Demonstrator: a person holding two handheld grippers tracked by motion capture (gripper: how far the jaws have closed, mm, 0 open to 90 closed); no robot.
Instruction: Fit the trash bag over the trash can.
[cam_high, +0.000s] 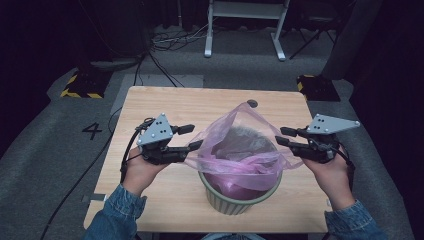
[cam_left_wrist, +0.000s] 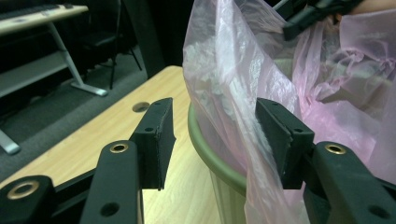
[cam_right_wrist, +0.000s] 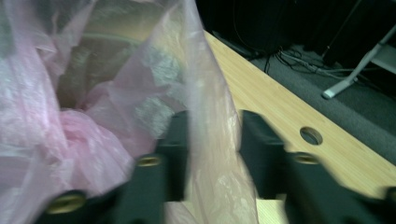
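Right gripper view blurred, pink bag (cam_right_wrist: 205, 116) between parted jaws | left gripper (cam_left_wrist: 215, 135) jaws open | bin (cam_high: 240, 197) mostly bag-covered

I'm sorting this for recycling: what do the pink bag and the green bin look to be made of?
The pink bag looks like thin plastic film: translucent, crinkled, with a soft sheen, and the bin's rim shows through it. The green bin seems to be moulded plastic with a matte, ribbed wall and a smooth rolled rim, though painted metal can't be ruled out.

Wooden table (cam_high: 165, 102), grey carpet (cam_high: 45, 150), white desk frame (cam_high: 245, 12)
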